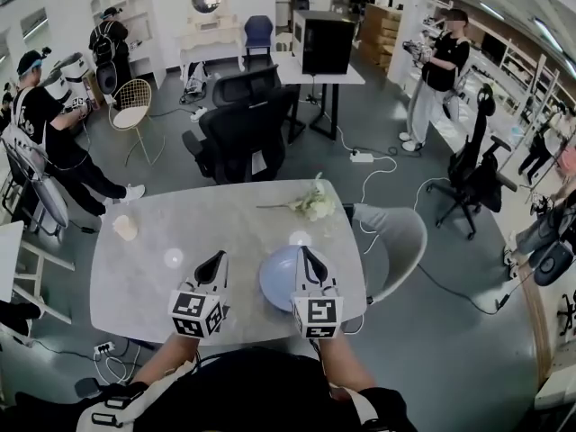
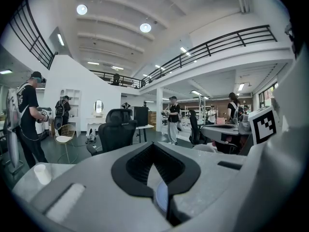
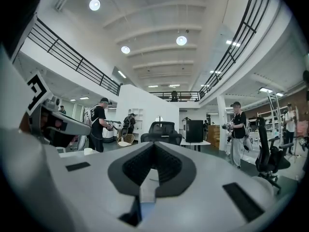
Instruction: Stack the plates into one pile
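Since L gripper (image 1: 214, 261) and R gripper (image 1: 307, 255) hover w/ jaws together & empty either side of the plates (image 1: 277, 282) at lower centre of frame, a low sideways swing could clip a rim & shove the pile off the table (image 1: 225, 223) edge.

We record a grey counter (image 1: 144, 277) on a dark grey floor (image 1: 432, 349). A black office chair (image 1: 238, 124) stands at its far edge. Far left are a gold wire chair (image 1: 133, 106) and white shelving (image 1: 126, 7). The walls (image 2: 79, 81) are white. Overhead we note round ceiling lights (image 2: 145, 27) and a black mezzanine railing (image 2: 217, 42).
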Available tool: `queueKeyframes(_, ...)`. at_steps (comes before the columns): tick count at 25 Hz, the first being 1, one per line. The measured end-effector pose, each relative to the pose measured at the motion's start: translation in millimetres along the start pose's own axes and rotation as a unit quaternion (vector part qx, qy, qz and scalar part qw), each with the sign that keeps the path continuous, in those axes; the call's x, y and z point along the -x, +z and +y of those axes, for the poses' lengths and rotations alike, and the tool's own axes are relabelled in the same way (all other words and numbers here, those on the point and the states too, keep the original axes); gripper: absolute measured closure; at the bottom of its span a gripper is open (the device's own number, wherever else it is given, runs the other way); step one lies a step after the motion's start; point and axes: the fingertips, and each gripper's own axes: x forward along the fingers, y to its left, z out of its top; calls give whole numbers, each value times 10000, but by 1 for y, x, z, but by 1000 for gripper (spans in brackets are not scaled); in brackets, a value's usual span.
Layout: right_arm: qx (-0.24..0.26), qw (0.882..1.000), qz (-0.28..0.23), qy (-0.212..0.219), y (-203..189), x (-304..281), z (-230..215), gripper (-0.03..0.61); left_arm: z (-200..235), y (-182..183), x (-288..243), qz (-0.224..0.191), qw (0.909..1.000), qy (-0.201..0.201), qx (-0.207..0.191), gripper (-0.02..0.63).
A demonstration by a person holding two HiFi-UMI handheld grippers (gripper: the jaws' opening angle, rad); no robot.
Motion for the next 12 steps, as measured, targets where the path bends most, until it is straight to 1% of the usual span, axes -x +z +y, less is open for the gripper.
queueKeyframes(2, 62, 10000, -31, -25, 4, 1, 0, 571, -1, 2, 1, -19, 10000, -7, -21, 611)
queueKeyframes(6, 91, 9999, -60, 62, 3, 1, 4, 571, -2, 2, 3, -34, 10000, -16, -39, 611)
queueKeyframes(12, 29, 9999, -27, 168, 2, 2, 8, 571, -2, 2, 8, -44, 10000, 7, -25, 611)
